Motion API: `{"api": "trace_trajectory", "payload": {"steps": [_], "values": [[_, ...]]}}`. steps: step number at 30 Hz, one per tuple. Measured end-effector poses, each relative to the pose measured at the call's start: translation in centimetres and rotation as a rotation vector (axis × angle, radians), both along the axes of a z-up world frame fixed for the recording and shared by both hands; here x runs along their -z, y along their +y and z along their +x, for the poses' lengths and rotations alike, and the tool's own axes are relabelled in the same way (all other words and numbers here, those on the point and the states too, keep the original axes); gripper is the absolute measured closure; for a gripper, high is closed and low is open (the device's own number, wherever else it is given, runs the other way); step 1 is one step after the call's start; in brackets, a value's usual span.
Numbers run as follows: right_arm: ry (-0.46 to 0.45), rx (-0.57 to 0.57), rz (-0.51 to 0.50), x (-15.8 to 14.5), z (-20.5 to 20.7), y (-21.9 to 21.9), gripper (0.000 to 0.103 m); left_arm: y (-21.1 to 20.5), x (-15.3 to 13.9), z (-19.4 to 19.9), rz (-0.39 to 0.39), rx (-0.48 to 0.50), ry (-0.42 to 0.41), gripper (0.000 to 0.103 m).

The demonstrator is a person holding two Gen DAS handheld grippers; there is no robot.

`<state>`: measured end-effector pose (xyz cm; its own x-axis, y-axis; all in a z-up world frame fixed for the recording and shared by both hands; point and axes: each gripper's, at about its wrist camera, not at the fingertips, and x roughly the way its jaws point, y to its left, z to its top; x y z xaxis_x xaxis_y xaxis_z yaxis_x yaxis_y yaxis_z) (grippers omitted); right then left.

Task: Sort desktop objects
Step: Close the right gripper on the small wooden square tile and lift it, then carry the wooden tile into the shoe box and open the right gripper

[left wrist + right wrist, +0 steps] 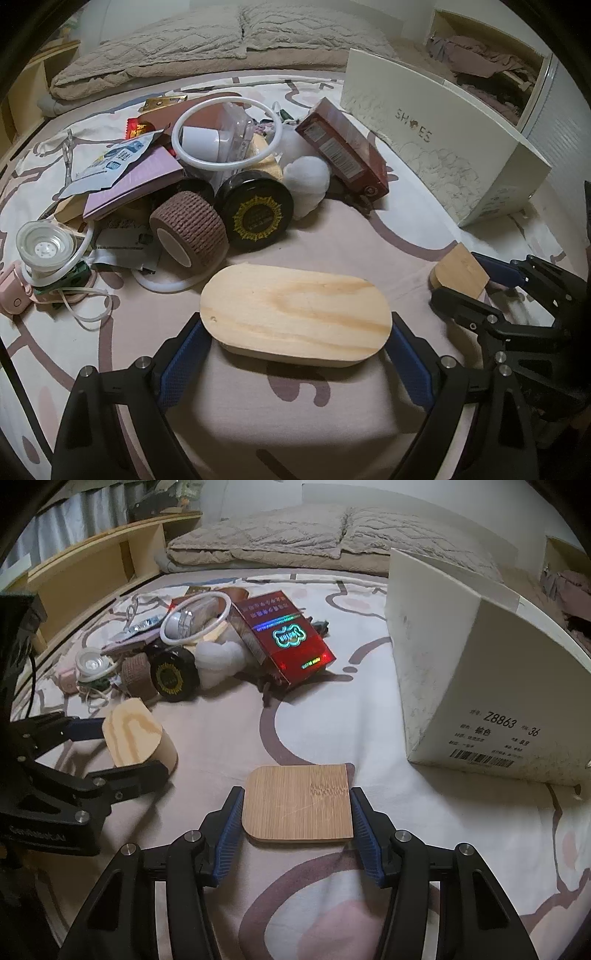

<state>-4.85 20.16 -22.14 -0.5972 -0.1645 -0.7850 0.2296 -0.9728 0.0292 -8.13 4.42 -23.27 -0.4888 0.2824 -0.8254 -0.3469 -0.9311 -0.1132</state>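
My left gripper (295,332) is shut on a pale oval wooden block (295,317), held just above the bedsheet; it also shows in the right wrist view (136,738). My right gripper (297,808) is shut on a thin square bamboo board (299,806), seen edge-on in the left wrist view (461,271). Behind lies a heap: a brown bandage roll (188,230), a black round tin (255,218), a white plush (306,181), a red box (343,147), a white ring (225,133) and packets.
An open white shoe box (436,147) stands at the right, close beside my right gripper (480,686). A clear round lid (46,247) and pink gadget (11,291) lie at the left. Pillows (332,535) line the back; a wooden shelf (92,572) stands at the left.
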Motion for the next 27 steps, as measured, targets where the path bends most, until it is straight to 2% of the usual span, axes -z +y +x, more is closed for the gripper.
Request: {"api": "trace_trajectory", "payload": {"steps": [8, 16, 27], "values": [[0.021, 0.012, -0.08, -1.9, 0.3, 0.9, 0.047, 0.1, -1.0, 0.4, 0.011, 0.0, 0.034, 0.01], [0.088, -0.037, -0.094, -4.3, 1.6, 0.5, 0.047, -0.2, -1.6, 0.6, 0.019, -0.003, 0.05, 0.01], [0.238, 0.026, -0.101, -9.8, 1.7, 3.7, 0.047, 0.2, -2.0, 0.9, 0.006, 0.013, 0.077, 0.01]]}}
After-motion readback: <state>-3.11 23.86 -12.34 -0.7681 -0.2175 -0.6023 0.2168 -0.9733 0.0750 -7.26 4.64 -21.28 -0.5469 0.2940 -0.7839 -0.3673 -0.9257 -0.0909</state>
